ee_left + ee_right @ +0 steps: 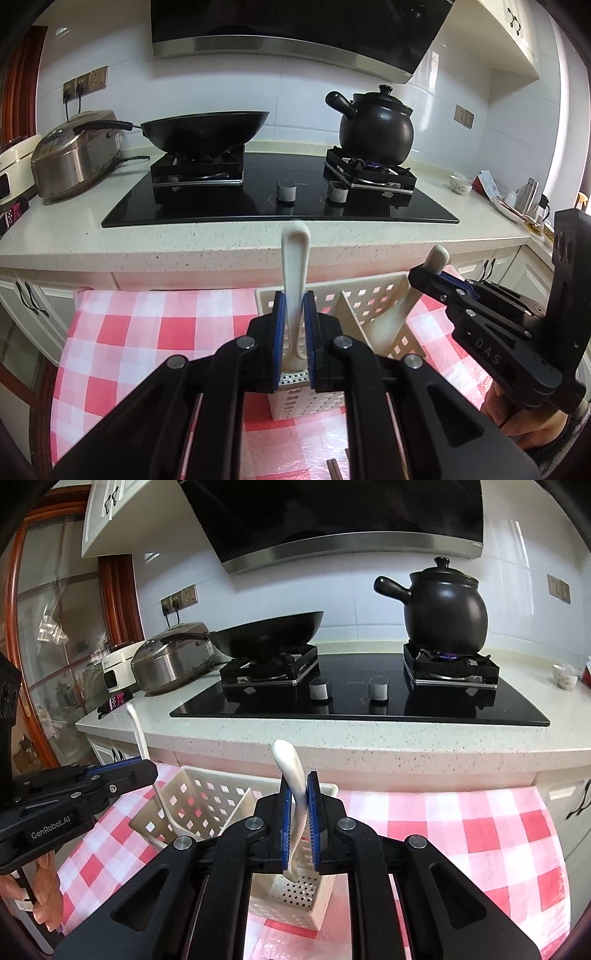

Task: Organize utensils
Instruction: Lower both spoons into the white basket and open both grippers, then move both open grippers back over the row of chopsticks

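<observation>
The left gripper (pixel 294 325) is clamped on the handle of a white ceramic soup spoon (pixel 294 280), its blue pads pressing the handle from both sides; the spoon stands nearly upright, with the handle end rising above the fingertips and the bowl end reaching down into the cream perforated plastic utensil holder (pixel 364 295) directly below the claw. The right gripper (pixel 299 805) is likewise closed on a second white ceramic soup spoon (pixel 293 775), which is slightly tilted, its lower end inside the right-hand compartment of the holder under the claw. In the left wrist view the second spoon leans in the compartment to the right of the divider, with the right gripper gripping its upper handle. The holder rests on a red-and-white checked plastic tablecloth (pixel 147 332) spread beneath both claws. Ahead of the claws lies a speckled countertop (pixel 221 236) carrying a black glass gas hob (pixel 258 206), a black wok (pixel 207 129), and a black clay pot (pixel 376 125) over a lit burner.
</observation>
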{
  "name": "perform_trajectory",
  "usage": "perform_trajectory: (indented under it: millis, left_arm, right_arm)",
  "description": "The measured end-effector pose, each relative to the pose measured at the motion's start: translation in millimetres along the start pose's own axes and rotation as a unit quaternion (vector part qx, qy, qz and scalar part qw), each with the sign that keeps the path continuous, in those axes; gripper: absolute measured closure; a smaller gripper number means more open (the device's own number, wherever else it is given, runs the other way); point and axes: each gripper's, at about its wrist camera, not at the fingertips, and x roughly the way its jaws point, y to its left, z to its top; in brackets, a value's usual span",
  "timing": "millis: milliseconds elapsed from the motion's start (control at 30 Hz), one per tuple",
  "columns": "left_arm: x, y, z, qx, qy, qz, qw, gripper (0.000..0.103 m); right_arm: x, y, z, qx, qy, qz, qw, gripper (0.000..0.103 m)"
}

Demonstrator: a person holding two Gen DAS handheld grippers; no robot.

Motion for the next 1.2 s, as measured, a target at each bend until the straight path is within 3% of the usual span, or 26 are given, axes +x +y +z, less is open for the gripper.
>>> perform_trajectory:
  millis: [133, 400, 600, 667, 800, 1100, 1167, 1200]
  left_arm:
    - [0, 0, -4, 0.000, -0.002, 0.002, 1.0000, 0.080]
    - [-8, 1, -11, -0.008, 0.000, 0.009, 0.9999, 0.078]
    - [-30, 7, -16, -0.020, -0.012, 0.012, 0.9997, 0.067]
    - [-41, 6, -20, -0.024, -0.019, 0.013, 0.9994, 0.059]
    - [-60, 1, -32, -0.026, -0.027, 0.012, 0.9992, 0.056]
    - [-92, -13, -87, -0.020, -0.030, 0.035, 0.9988, 0.017]
    - [-94, -16, -105, -0.017, -0.027, 0.039, 0.9987, 0.006]
    - [-94, -18, -111, -0.015, -0.025, 0.042, 0.9987, 0.005]
  right_arm:
    - [0, 0, -1, 0.001, 0.004, 0.003, 1.000, 0.086]
    - [-10, 1, 0, 0.003, -0.007, -0.004, 1.000, 0.070]
    - [-34, -3, 3, 0.011, -0.020, -0.008, 1.000, 0.070]
    - [-45, -3, 1, 0.011, -0.023, -0.007, 1.000, 0.070]
    - [-70, -4, -10, 0.011, -0.029, -0.010, 0.999, 0.070]
    - [-108, -7, -67, 0.023, 0.010, -0.011, 1.000, 0.070]
    - [-115, -4, -85, 0.026, 0.023, -0.005, 0.999, 0.067]
    - [-119, -2, -95, 0.025, 0.030, -0.003, 0.999, 0.060]
